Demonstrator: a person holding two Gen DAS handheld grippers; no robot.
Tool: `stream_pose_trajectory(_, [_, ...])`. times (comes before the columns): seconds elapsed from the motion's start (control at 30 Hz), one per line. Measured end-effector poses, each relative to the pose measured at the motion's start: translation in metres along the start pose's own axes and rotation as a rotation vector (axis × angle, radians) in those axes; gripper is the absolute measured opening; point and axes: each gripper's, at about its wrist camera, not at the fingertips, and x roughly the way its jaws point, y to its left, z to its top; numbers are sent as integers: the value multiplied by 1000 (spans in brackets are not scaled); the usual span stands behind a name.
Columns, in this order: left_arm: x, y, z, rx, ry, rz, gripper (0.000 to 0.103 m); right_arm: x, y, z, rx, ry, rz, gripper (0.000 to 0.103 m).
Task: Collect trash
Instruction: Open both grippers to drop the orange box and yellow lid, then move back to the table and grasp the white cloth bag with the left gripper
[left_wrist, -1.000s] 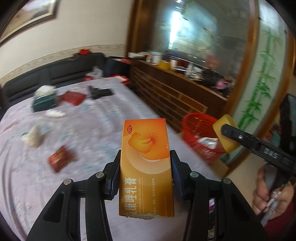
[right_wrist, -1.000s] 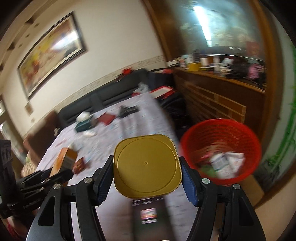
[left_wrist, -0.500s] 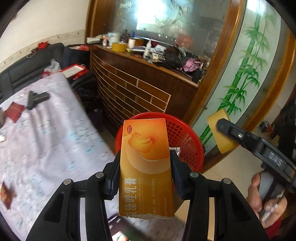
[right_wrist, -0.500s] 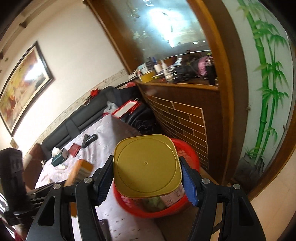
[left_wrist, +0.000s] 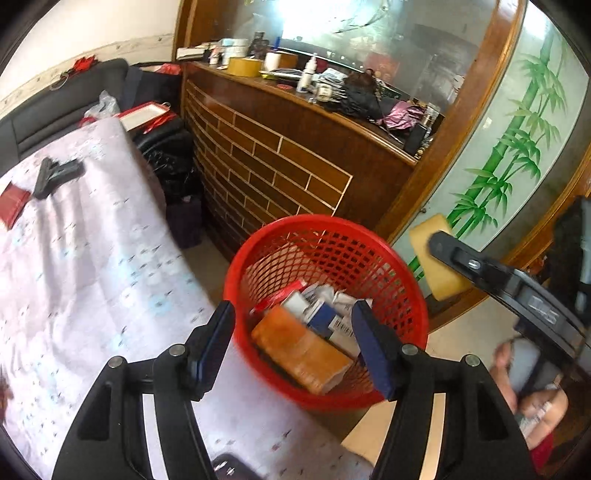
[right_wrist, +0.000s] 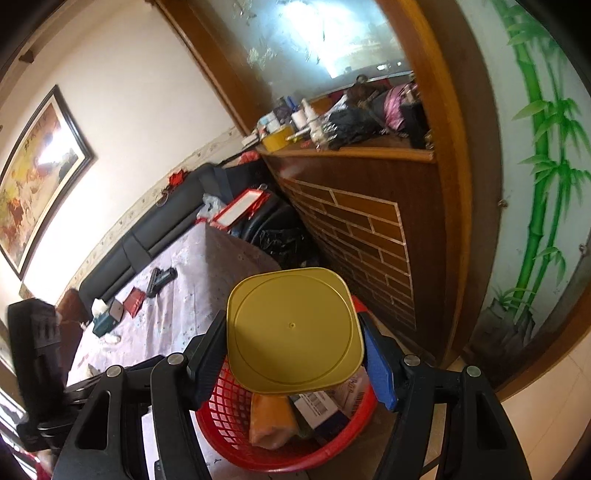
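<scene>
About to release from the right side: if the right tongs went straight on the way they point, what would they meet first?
Most likely the red basket and the trash in it, starting with the orange box. The right tongs hold a yellow container above its rim; depth is unclear.

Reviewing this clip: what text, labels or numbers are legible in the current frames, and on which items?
Nothing reads clearly.
Orange cardboard box in the red mesh plastic basket: print blurred.
White and blue carton: barcode only, digits too small.
Right tool arm: embossed marking unreadable.
Yellow square lid: no text.
</scene>
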Motion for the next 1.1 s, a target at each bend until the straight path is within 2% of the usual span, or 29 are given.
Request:
stream_pose_trajectory(0.03, [-4, 4, -2, -5, -2, 5, 64, 7, 2, -1, -9, 19, -3, 72])
stream_pose_trajectory(0.1, [-15, 13, -8, -12, -11, 17, 64, 15, 6, -3, -27, 41, -15, 84])
stream_pose_trajectory(0.2, [-34, 28, -18, -26, -25, 24, 64, 14, 11, -9, -41, 36, -36, 85])
stream_pose_trajectory(0.4, [-64, 53, -43, -42, -34, 51, 65, -13, 33, -23, -79, 22, -2, 85])
stream_pose_trajectory(0.8, [-132, 118, -95, -89, -94, 139, 65, -48, 138, -71, -209, 47, 164, 85])
stream_pose_trajectory(0.97, [-174, 177, -104, -150, -136, 227, 66, -47, 186, -96, -281, 81, 233, 85])
stream_pose_trajectory(1.1, [-200, 241, -105, -238, -159, 350, 70, -37, 216, -114, -319, 132, 272, 85])
